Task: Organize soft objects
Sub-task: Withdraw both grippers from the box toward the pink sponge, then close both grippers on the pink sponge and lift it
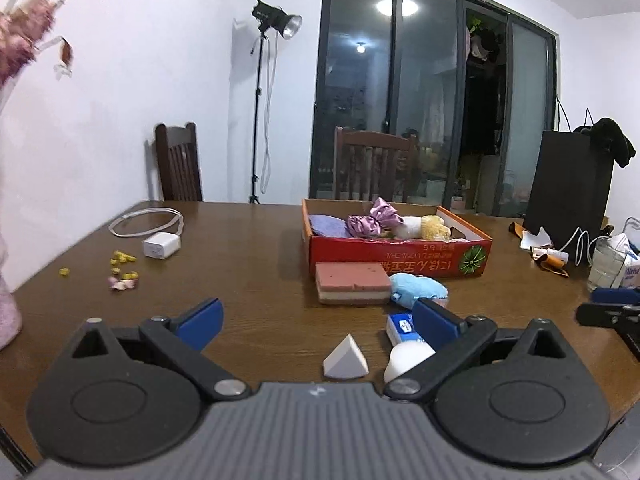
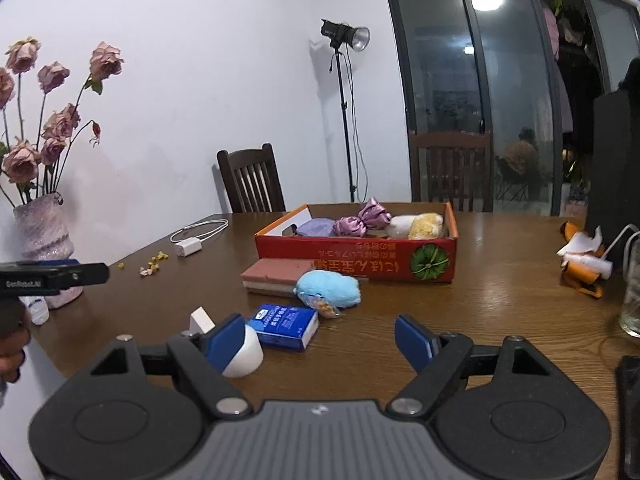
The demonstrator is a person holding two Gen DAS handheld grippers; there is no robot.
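A red cardboard box on the wooden table holds purple scrunchies, a lavender cloth and a cream plush. In front of it lie a pink layered sponge, a blue plush, a blue-white tissue pack, a white wedge sponge and a white rounded sponge. My left gripper is open and empty above the wedge. My right gripper is open and empty near the tissue pack.
A white charger with cable and yellow crumbs lie at the left. A vase of dried roses stands at the table's left edge. A glass and scraps sit at the right. Chairs stand behind.
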